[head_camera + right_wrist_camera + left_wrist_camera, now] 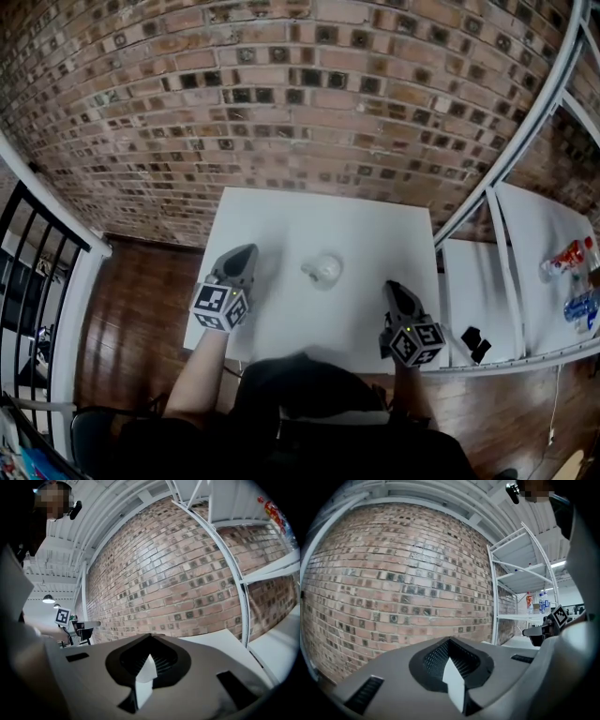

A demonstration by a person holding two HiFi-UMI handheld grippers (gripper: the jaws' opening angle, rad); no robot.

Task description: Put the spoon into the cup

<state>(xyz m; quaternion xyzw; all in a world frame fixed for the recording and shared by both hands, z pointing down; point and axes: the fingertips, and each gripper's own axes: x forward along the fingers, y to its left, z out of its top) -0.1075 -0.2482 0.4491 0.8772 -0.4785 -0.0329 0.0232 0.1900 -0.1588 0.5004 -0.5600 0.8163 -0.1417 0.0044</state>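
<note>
A small pale cup stands near the middle of the white table. Something short juts from the cup's left side; I cannot tell whether it is the spoon. My left gripper hovers over the table's left part, to the left of the cup, jaws shut and empty. My right gripper is over the table's right front, right of the cup, also shut with nothing in it. In the left gripper view the gripper points level at the brick wall. The right gripper view shows its gripper the same way.
A brick wall rises behind the table. A white metal shelf rack stands to the right, holding bottles and a small black object. A black railing borders the wooden floor at the left.
</note>
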